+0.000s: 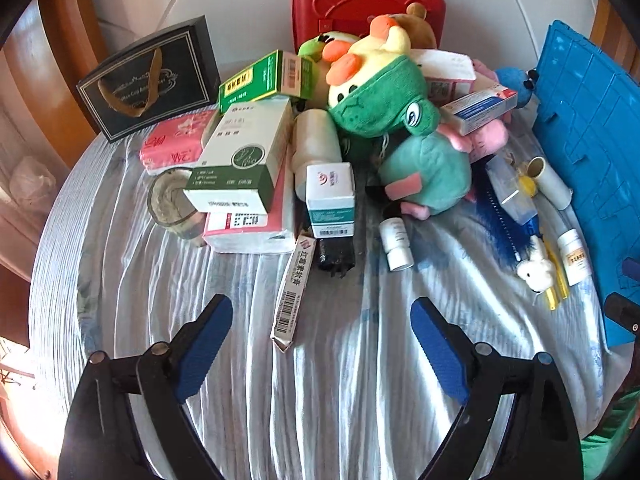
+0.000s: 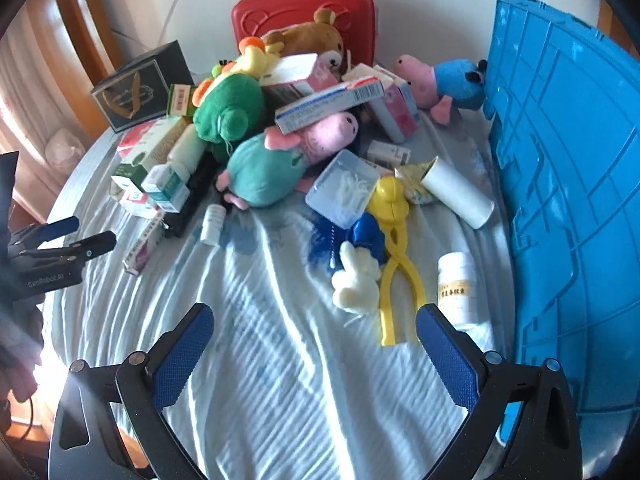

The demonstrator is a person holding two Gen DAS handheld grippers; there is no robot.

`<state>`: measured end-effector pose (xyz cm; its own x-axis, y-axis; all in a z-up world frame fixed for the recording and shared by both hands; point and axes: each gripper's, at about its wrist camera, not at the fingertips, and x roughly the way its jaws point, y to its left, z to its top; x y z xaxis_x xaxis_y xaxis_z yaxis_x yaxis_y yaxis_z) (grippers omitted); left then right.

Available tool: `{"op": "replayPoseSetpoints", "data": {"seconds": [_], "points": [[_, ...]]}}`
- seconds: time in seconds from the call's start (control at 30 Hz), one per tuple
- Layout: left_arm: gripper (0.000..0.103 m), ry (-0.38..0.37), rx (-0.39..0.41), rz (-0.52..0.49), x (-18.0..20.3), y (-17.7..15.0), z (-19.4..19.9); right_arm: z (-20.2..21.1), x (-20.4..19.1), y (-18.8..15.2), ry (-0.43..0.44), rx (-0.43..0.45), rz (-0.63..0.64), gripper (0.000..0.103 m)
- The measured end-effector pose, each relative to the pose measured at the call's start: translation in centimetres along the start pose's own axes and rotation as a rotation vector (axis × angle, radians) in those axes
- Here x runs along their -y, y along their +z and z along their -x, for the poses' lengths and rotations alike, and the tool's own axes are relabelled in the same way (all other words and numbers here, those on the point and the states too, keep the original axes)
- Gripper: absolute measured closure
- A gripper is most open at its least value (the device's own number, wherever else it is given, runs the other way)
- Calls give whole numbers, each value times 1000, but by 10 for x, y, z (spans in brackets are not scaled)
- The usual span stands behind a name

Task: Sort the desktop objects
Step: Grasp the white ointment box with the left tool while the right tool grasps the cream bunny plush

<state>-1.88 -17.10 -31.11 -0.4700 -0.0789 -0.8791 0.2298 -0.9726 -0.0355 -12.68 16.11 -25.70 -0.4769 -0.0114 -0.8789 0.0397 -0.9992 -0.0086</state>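
A pale blue cloth with fine white stripes [image 2: 280, 360] is being shown over the surface. A glossy red hard-shell case with a handle [image 2: 304, 12] is being seen at the back, a bright blue ribbed plastic crate [image 2: 568, 200] at the right. A black gift bag edged in gold lines [image 1: 148, 80] is being displayed, with yellow plastic tongs [image 2: 396, 256], a teal-bodied pink plush pig [image 2: 272, 164] and a white bottle with a yellowish label [image 2: 456, 288].

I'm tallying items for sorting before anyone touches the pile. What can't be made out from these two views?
- Red case: lower half hidden by plush toys, both views.
- Blue crate: interior unseen, cut off by the right edge.
- Brown bear: mostly buried under boxes.
- White bottle: label too small to read.
- Black item, left wrist view: identity unclear.
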Motion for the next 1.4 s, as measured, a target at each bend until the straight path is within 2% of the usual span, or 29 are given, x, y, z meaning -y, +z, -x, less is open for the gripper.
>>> {"op": "replayPoseSetpoints", "data": {"seconds": [0.07, 0.23, 0.53, 0.6, 0.67, 0.8, 0.83, 0.9, 0.93, 1.0, 1.03, 1.13, 1.2, 1.4], "points": [[20, 9, -12, 4, -6, -5, -16, -15, 5, -3, 1, -3, -6, 0], [24, 6, -52, 21, -16, -16, -49, -56, 14, -5, -18, -50, -21, 0], [39, 9, -87, 10, -19, -14, -87, -94, 19, -2, -27, -85, -42, 0], [44, 6, -89, 3, -19, -12, -91, -99, 21, 0, -31, -86, -49, 0], [56, 0, -95, -9, -17, -12, -95, -104, 23, 2, -38, -88, -53, 0], [70, -29, -104, -17, -13, -11, -98, -114, 27, 6, -56, -90, -51, 1], [83, -32, -110, -23, -11, -10, -97, -116, 27, 8, -67, -87, -40, 2], [83, -38, -121, -18, -11, -9, -97, -120, 26, 12, -84, -80, -25, 22], [83, -41, -122, -16, -11, -9, -96, -122, 25, 13, -93, -78, -19, 27], [83, -45, -121, -10, -12, -9, -93, -128, 23, 15, -106, -89, -7, 45], [83, -49, -123, -4, -12, -9, -93, -131, 22, 16, -107, -97, -1, 48], [83, -54, -121, 2, -10, -10, -90, -136, 21, 14, -115, -111, 11, 51], [83, -55, -116, 7, -8, -10, -88, -136, 23, 12, -116, -110, 7, 58], [83, -53, -118, 9, -2, -14, -85, -134, 9, 2, -108, -119, 78, 57]]}}
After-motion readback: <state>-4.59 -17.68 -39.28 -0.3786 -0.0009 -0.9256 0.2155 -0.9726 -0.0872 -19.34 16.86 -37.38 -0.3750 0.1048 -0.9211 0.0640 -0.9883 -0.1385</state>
